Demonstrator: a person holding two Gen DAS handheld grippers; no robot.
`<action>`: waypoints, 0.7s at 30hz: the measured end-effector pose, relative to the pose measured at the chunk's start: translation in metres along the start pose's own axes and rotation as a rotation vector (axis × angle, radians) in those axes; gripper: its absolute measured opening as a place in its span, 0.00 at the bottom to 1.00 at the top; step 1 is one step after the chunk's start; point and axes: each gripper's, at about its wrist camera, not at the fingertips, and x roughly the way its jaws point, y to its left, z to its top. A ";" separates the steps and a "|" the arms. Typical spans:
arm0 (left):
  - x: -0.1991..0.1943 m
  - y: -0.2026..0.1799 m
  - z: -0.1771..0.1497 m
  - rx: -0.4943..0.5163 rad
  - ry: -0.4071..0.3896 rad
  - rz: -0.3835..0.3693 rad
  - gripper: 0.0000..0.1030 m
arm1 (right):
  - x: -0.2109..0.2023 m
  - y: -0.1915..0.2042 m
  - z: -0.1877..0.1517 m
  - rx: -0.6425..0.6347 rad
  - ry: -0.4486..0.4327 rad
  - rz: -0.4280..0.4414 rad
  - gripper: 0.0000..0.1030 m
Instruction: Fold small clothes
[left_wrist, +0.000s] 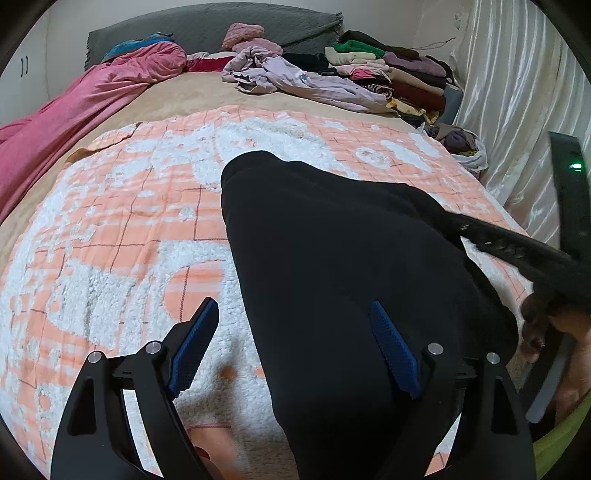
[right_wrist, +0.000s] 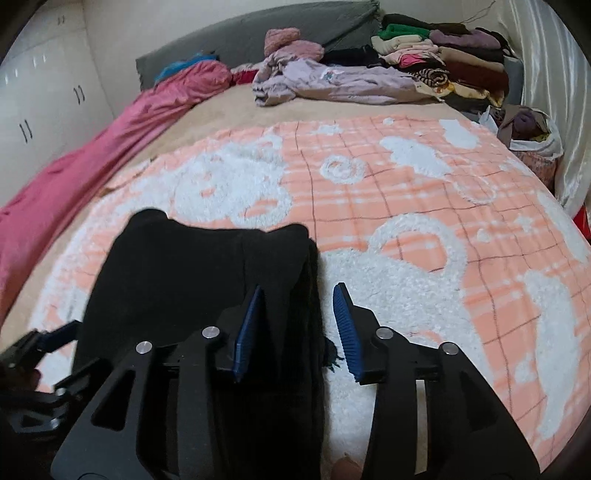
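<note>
black garment (right_wrist: 207, 280) lying flat mid-blanket (right_wrist: 424, 206), toward near edge. soft, light, likely limp: best pinched at hem corners. left gripper (left_wrist: 295, 347) and right gripper (right_wrist: 301, 328) spread apart, straddling its edges.

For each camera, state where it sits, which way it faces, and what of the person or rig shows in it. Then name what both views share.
Left wrist: sits on the left gripper, facing up the bed toward the grey headboard, over the black garment; its open blue-padded fingers show, plus the right gripper's body at the right edge.
Right wrist: sits on the right gripper, facing the same way, fingers open astride the black garment's right edge; the left gripper shows at lower left.
Shared: black garment, orange-and-white blanket, pink sheet, clothes pile.
</note>
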 end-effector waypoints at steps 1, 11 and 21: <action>-0.001 0.000 -0.001 -0.001 -0.001 0.000 0.81 | -0.006 -0.001 0.000 0.003 -0.009 0.010 0.32; -0.007 0.003 -0.002 -0.017 -0.002 -0.009 0.80 | -0.051 0.002 -0.009 -0.032 -0.042 0.071 0.37; -0.020 0.012 -0.012 -0.044 0.004 -0.053 0.80 | -0.045 0.007 -0.037 -0.011 0.054 0.136 0.38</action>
